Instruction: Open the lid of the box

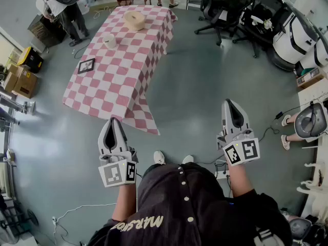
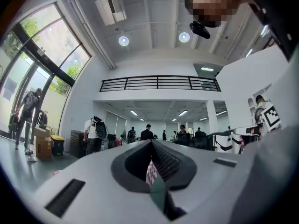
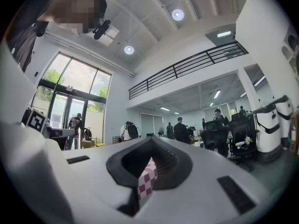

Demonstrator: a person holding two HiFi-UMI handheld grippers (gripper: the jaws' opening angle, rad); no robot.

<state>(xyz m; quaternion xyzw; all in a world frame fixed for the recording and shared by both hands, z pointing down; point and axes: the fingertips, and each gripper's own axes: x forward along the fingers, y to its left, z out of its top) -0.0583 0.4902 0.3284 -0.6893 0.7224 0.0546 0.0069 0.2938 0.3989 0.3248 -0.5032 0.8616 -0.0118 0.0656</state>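
Dark top [image 1: 179,204] nearest; left gripper [image 1: 113,123] and right gripper [image 1: 230,106] are held level, jaws pressed together, nothing gripped.
The grippers are judged to be held closed and idle because the checkered table [image 1: 118,86] is set well ahead across the grey floor [image 1: 205,86], so a walk-up is needed first. On the cloth, near to far, are seen a dark frame [image 1: 86,65] by the left edge, a small white cup-like item [image 1: 109,40], then the round tan box [image 1: 135,19] at the far end. Its lid [image 1: 135,15] is seated on top, so contents are hidden. Opening is not yet begun.
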